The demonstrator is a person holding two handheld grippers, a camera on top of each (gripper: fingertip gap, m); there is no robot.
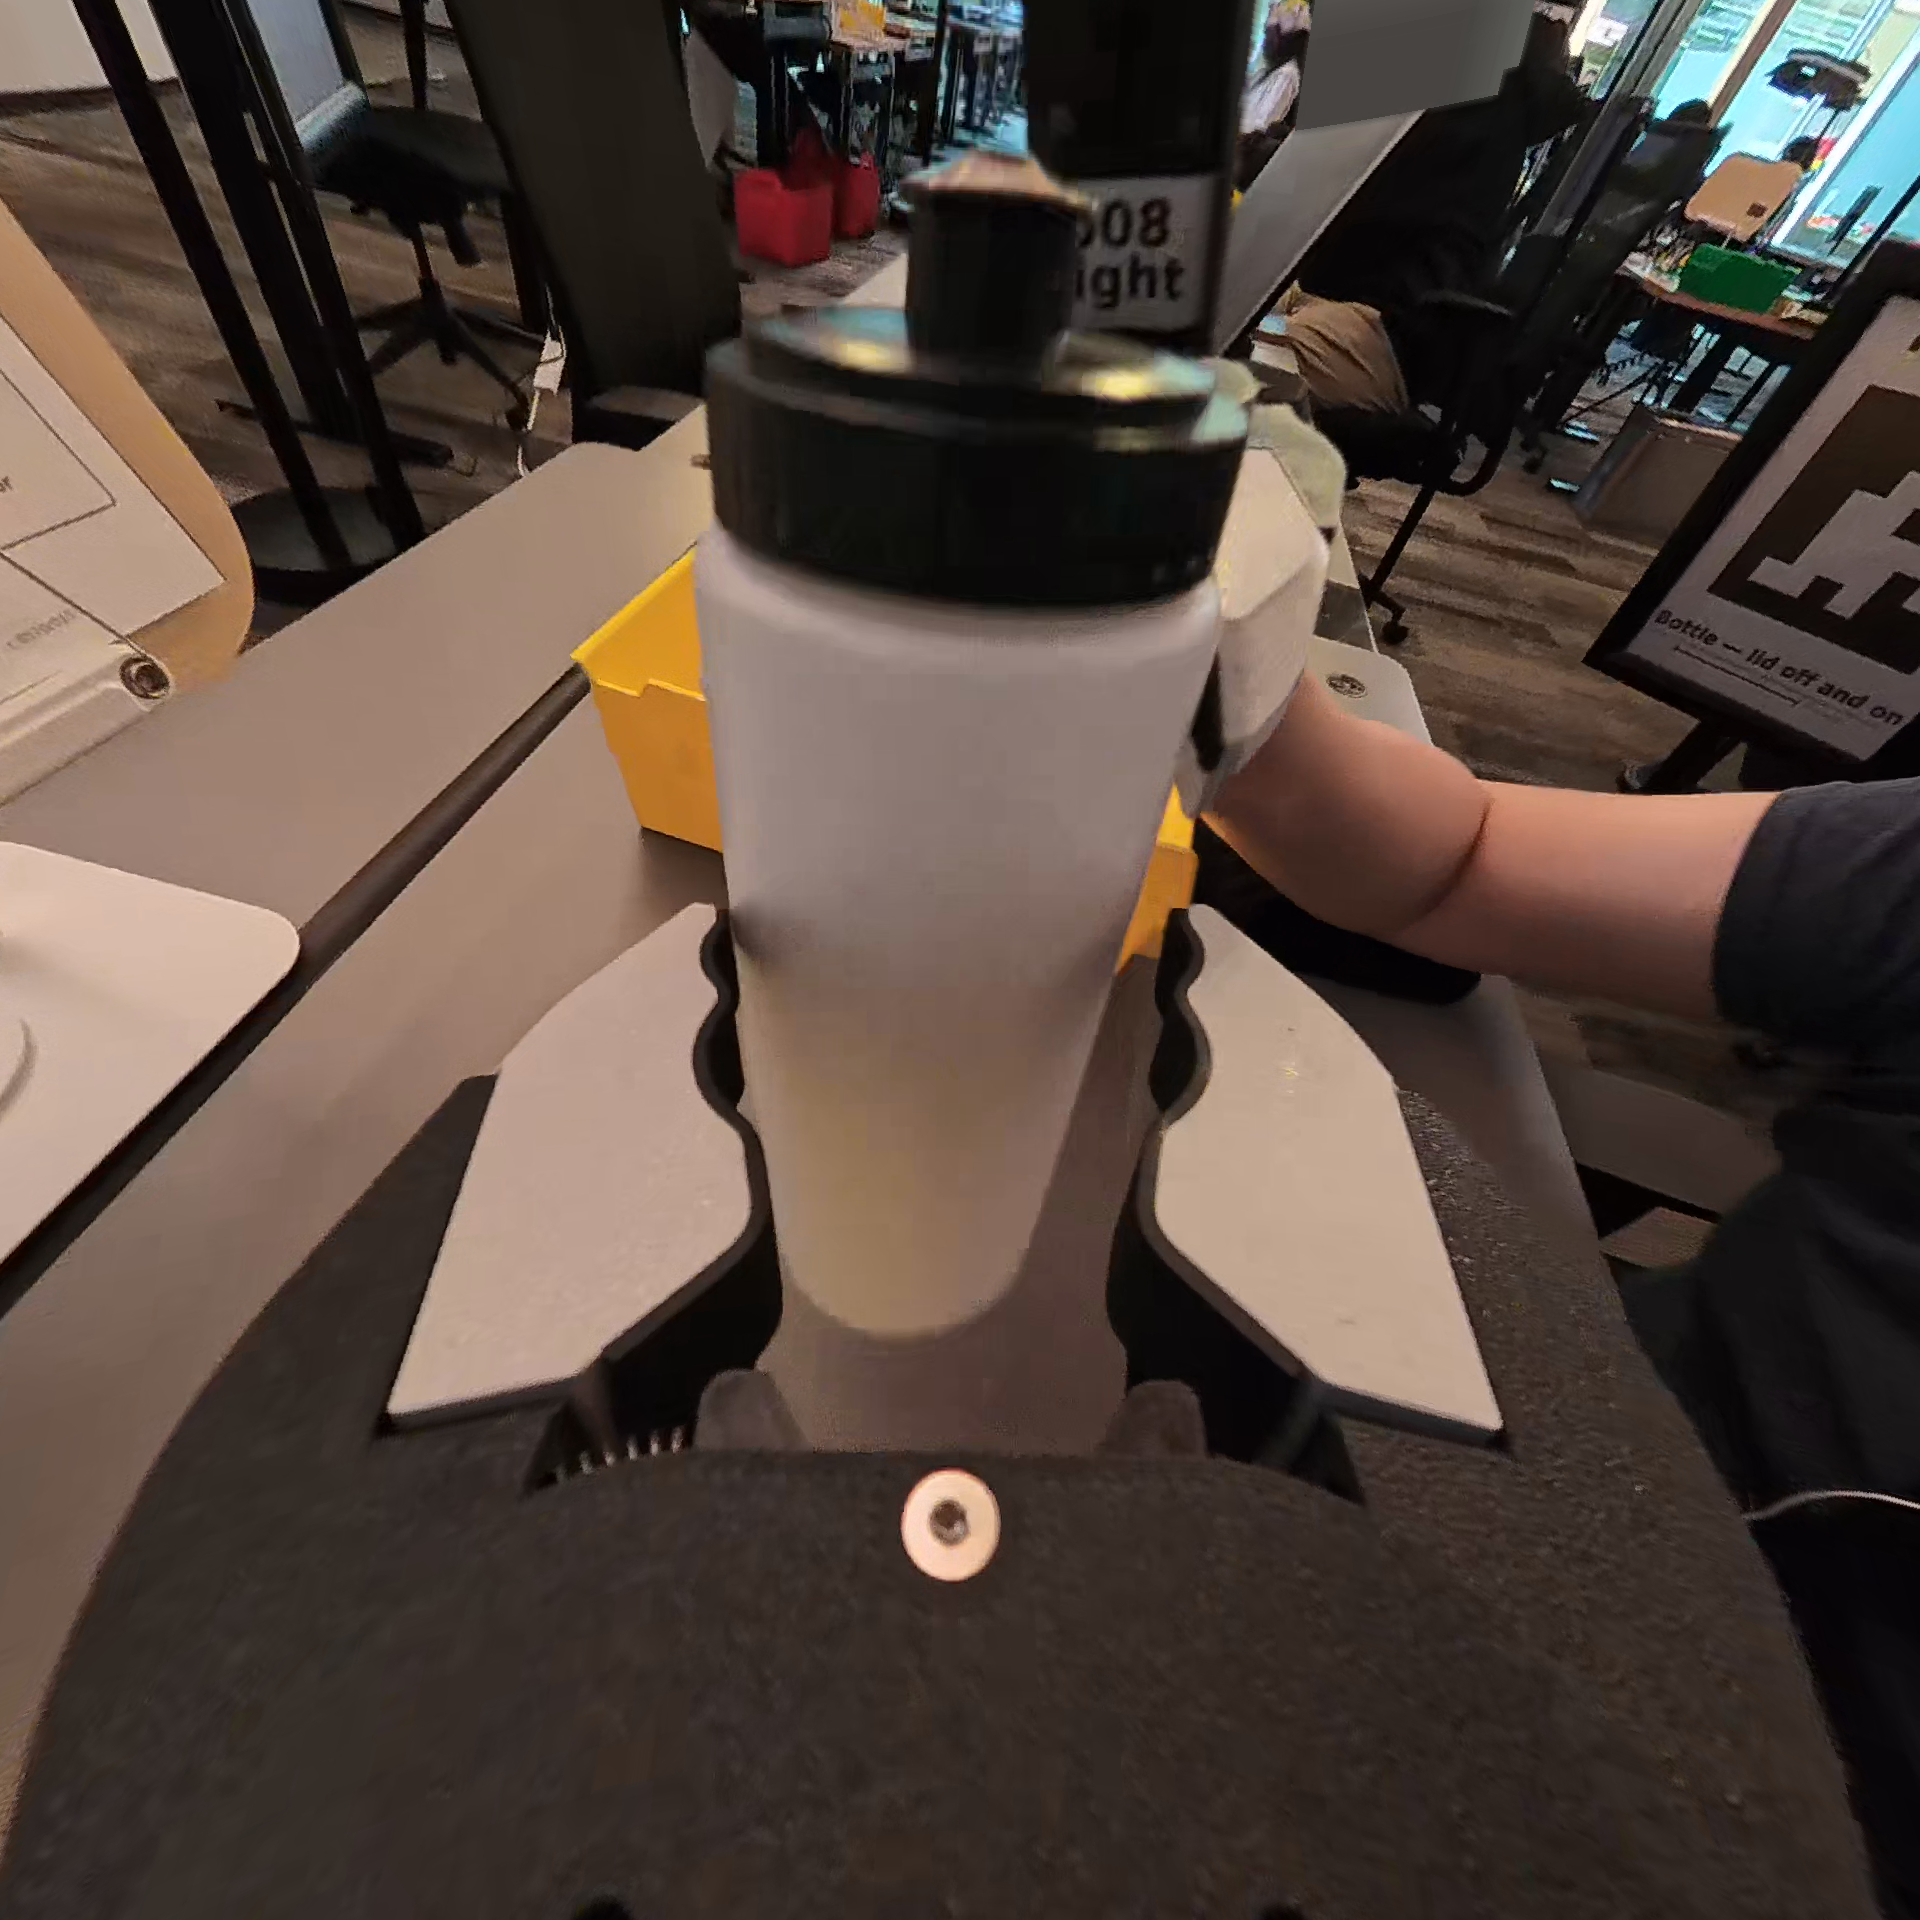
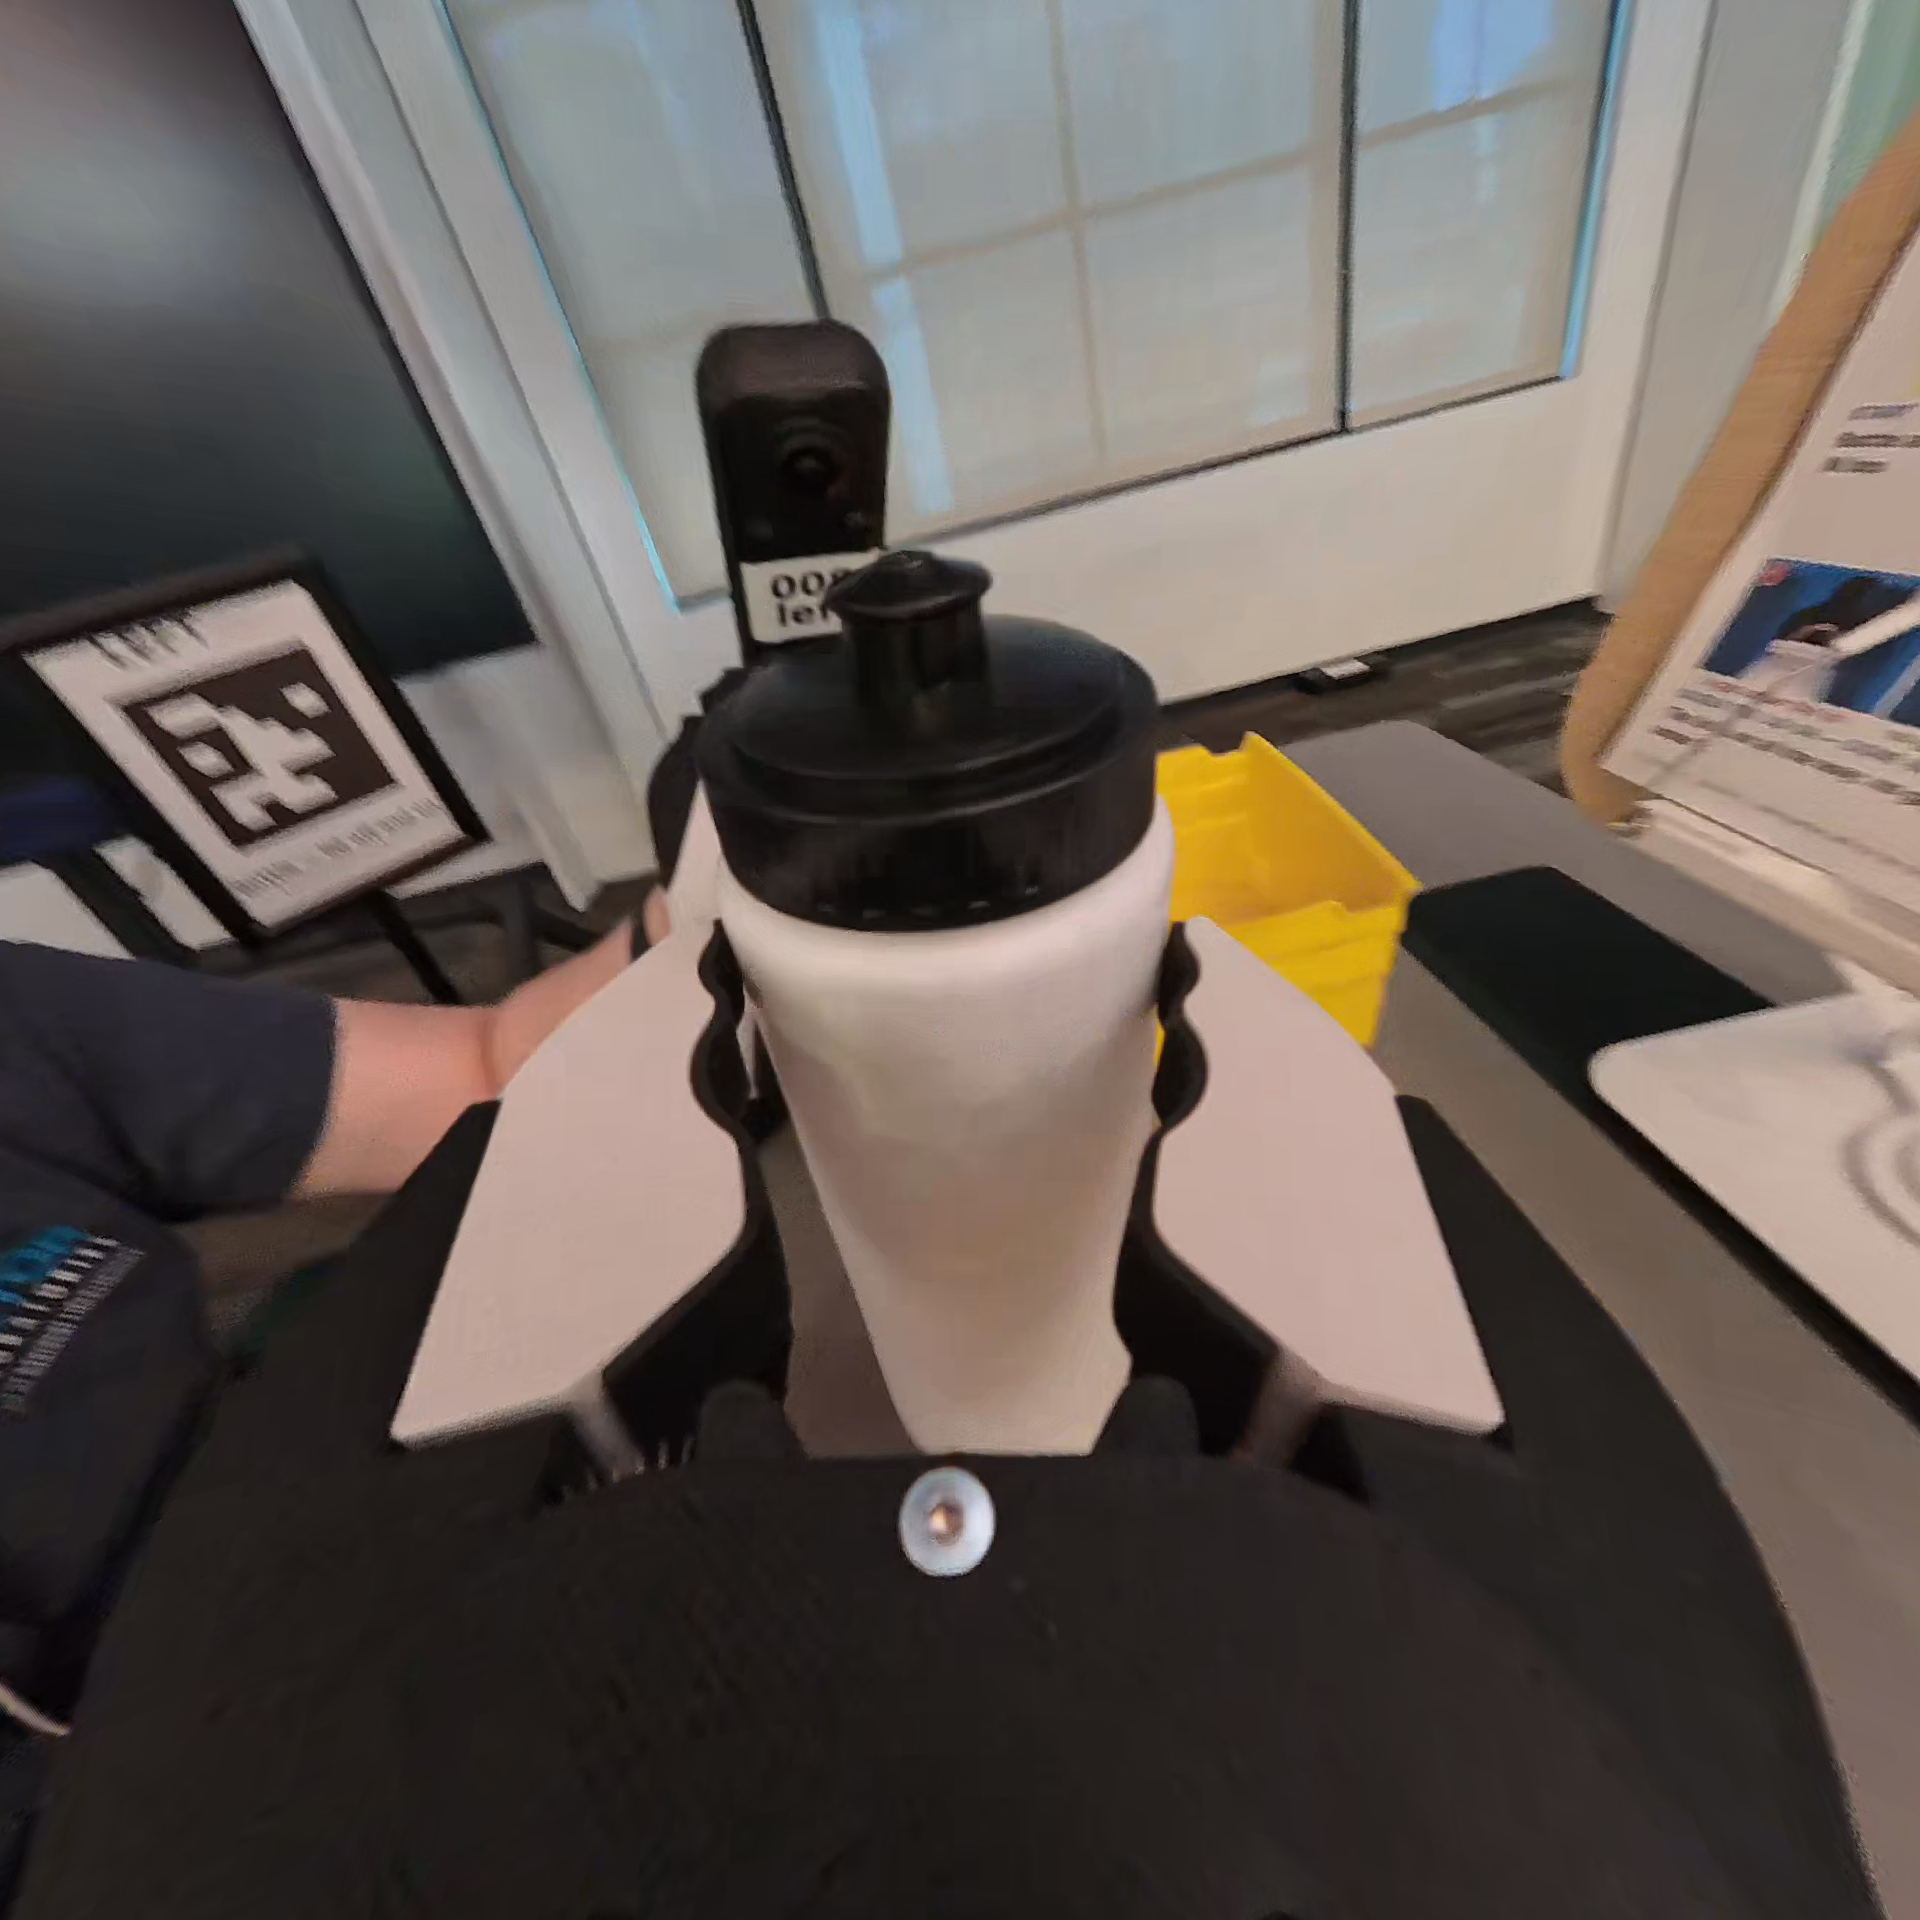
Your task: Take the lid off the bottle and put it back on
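Bottle [image 1: 935,883], white, stands upright on the grey table [image 1: 416,748] in front of a yellow bin [image 1: 649,707], with the two grippers facing each other across it. Left gripper [image 1: 945,987] straddles the body with its fingers spread, one finger against the side and a thin gap at the other, while the right gripper [image 2: 945,987] has both fingers pressed on the bottle just under the lid. Black lid [image 1: 966,488] sits on top, spout up.
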